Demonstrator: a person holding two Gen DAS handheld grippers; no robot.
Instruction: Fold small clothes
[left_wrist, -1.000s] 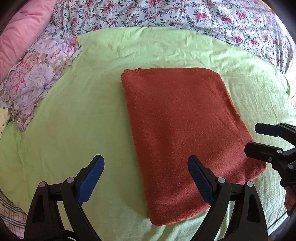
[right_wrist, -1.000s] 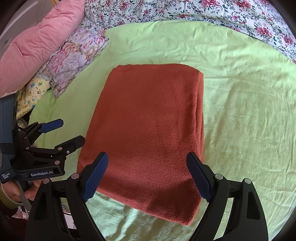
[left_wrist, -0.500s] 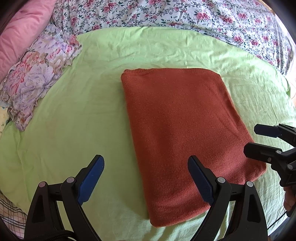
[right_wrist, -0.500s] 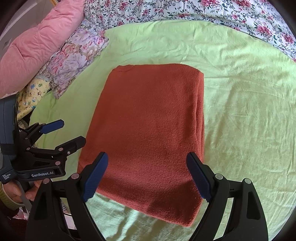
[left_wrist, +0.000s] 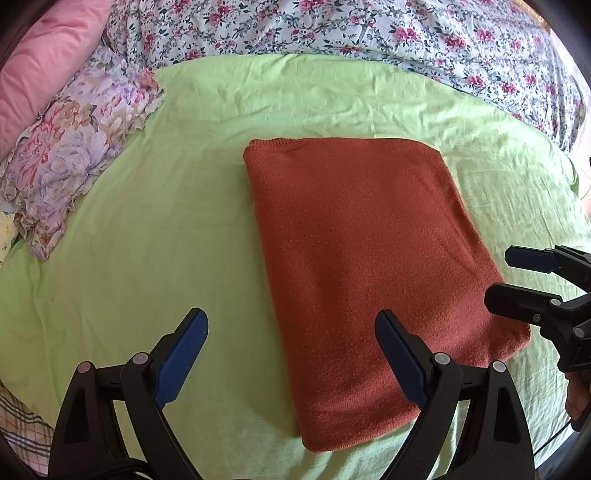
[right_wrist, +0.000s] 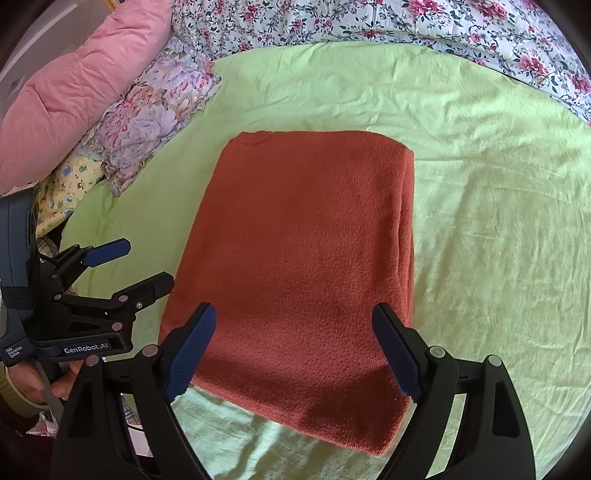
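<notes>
A rust-orange knit garment lies folded into a neat rectangle on the light green sheet; it also shows in the right wrist view. My left gripper is open and empty, held above the garment's near left corner. My right gripper is open and empty, held above the garment's near edge. Each gripper shows in the other's view: the right one at the garment's right edge, the left one at its left edge.
A floral frilled pillow and a pink pillow lie at the far left. A flowered quilt runs along the back. The green sheet stretches to the right of the garment.
</notes>
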